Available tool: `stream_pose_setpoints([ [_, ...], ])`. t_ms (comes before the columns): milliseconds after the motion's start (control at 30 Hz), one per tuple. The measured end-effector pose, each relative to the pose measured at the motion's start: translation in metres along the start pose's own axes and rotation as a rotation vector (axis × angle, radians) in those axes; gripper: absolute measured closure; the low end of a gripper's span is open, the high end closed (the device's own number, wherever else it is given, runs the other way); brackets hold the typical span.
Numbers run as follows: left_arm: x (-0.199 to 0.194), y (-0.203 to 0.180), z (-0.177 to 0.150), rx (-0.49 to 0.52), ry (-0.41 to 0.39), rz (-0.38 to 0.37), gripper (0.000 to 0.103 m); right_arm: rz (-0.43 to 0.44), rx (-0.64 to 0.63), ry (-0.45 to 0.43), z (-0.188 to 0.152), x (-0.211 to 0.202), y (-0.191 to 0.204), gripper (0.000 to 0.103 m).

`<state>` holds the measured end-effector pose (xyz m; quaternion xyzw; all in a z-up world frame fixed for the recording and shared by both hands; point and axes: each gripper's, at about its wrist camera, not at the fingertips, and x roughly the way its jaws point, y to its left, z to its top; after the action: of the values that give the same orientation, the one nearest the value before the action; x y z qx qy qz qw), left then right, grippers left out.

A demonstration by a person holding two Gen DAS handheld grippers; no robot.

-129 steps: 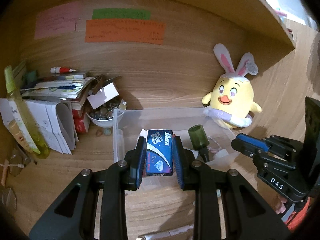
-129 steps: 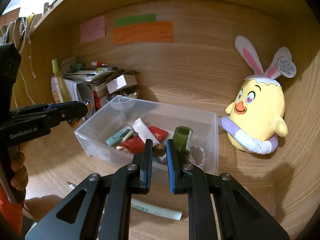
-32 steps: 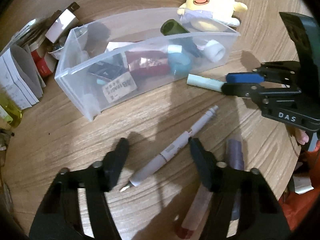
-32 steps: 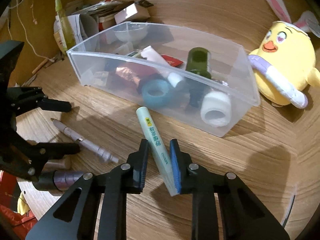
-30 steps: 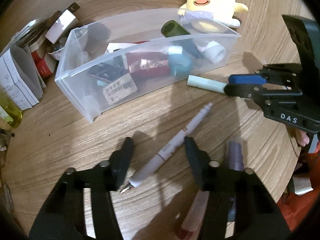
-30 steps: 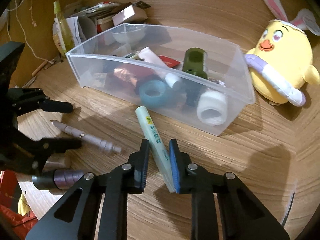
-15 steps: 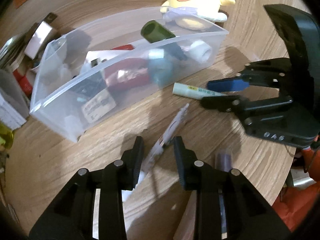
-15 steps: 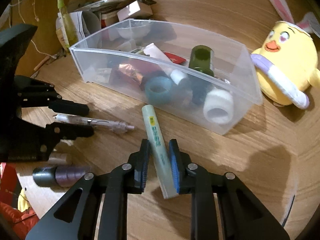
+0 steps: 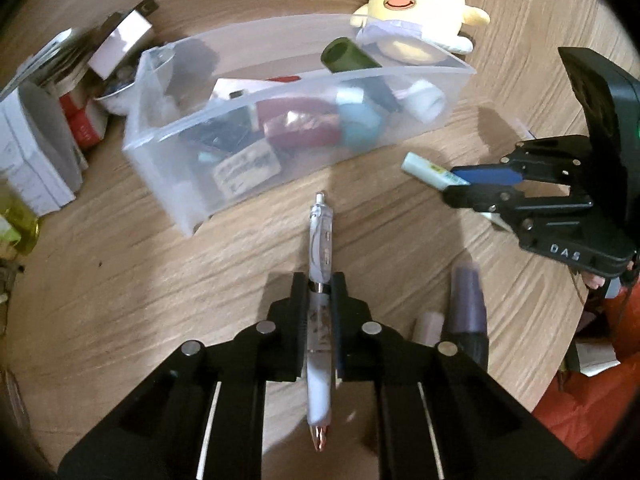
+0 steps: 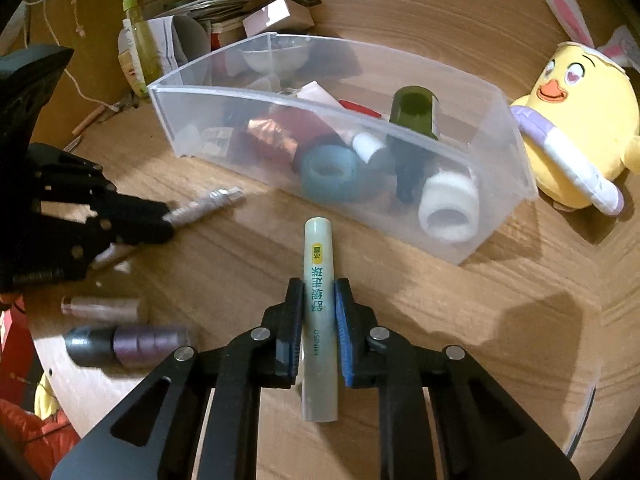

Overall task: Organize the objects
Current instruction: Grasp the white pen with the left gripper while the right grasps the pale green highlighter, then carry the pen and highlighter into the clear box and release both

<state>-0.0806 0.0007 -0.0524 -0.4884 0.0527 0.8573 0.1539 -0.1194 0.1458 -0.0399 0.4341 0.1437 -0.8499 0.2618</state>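
Observation:
A white click pen [image 9: 320,240] lies lengthwise between the pads of my left gripper [image 9: 319,288], whose jaws are closing and pinch its barrel just above the wooden table. The same pen [image 10: 212,200] sticks out of that gripper [image 10: 160,220] in the right wrist view. My right gripper [image 10: 318,292] has its jaws closing on a pale green tube [image 10: 318,264], pads pressed on both sides. Seen from the left wrist, this gripper [image 9: 456,188] holds the tube [image 9: 420,168] near the clear plastic bin [image 9: 160,136], which holds tape rolls, a green bottle and small packets.
A purple bottle [image 10: 136,344] and a pinkish tube [image 10: 100,306] lie near the table's front edge. A yellow plush chick [image 10: 572,136] sits right of the bin [image 10: 500,152]. Papers, boxes and a spray bottle [image 10: 136,40] crowd the back left.
My left gripper went from wide open around the pen to shut on it, and the pen now lines up with the fingers. The tube straightened between the right gripper's pads.

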Motion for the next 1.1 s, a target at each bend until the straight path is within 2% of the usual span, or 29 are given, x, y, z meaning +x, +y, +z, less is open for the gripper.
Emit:
stream_pose_setpoints([
  [167, 0.006, -0.003, 0.006, 0.015, -0.014, 0.066, 0.093, -0.018, -0.023, 0.006, 0.003, 0.001, 0.005, 0.089],
  [333, 0.01, -0.005, 0.01, 0.019, -0.035, 0.064, 0.093, -0.036, -0.044, 0.0, 0.007, 0.002, 0.015, 0.089],
  [533, -0.002, -0.005, 0.007, -0.026, -0.069, 0.041, 0.093, -0.027, -0.001, -0.029, 0.002, -0.004, 0.014, 0.089],
  [700, -0.025, -0.008, 0.009, -0.047, -0.144, 0.047, 0.093, -0.007, 0.074, -0.113, 0.002, -0.024, 0.007, 0.089],
  [1100, -0.079, -0.014, 0.019, -0.078, -0.308, 0.069, 0.093, -0.022, 0.127, -0.29, 0.015, -0.071, -0.002, 0.089],
])
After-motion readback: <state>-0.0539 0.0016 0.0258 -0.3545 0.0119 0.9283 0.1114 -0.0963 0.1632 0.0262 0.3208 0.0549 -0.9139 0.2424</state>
